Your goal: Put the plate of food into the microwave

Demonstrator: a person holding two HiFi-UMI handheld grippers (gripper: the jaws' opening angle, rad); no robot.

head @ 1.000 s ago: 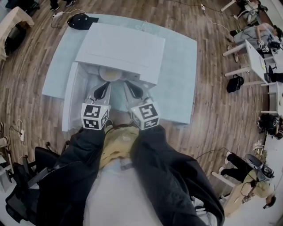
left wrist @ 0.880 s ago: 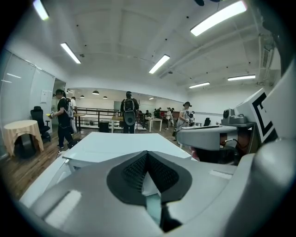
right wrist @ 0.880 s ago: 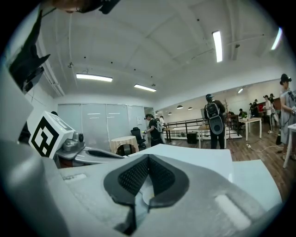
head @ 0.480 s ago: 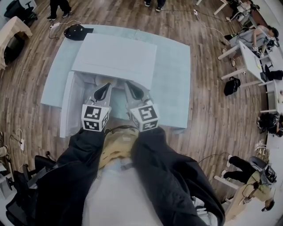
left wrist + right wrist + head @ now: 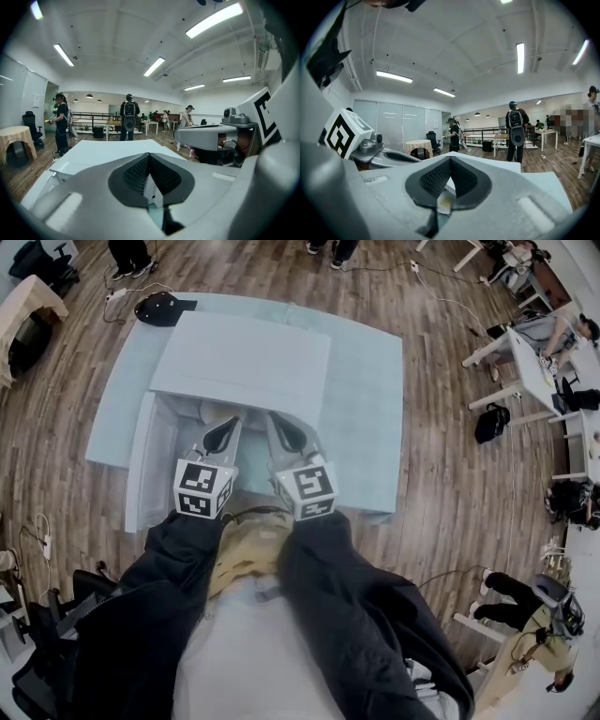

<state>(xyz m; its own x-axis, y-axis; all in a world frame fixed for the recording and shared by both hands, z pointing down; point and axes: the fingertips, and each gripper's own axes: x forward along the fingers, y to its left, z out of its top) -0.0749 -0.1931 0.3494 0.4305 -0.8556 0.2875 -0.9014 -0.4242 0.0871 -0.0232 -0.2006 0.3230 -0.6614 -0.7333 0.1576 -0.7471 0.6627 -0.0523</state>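
Note:
The white microwave [image 5: 244,357] stands on a pale blue table [image 5: 370,418], its door [image 5: 141,465] swung open to the left. Both grippers reach side by side into its mouth, just under the front edge of its top. My left gripper [image 5: 229,425] has its pads closed together [image 5: 149,157]. My right gripper [image 5: 277,420] is shut too [image 5: 450,159]. A pale sliver with a yellowish spot [image 5: 443,202] shows in the gap behind the right pads, probably the plate of food. I cannot tell whether either gripper grips it. In the head view the plate is hidden.
A black bag [image 5: 157,307] lies at the table's far left corner. White desks [image 5: 539,362] and a seated person [image 5: 525,615] are off to the right on the wooden floor. People stand beyond the table [image 5: 129,117].
A second ago the round pale plate showed in the microwave's mouth just past the gripper tips; now the microwave's top covers it. Both grippers stay together at the opening, slightly higher.

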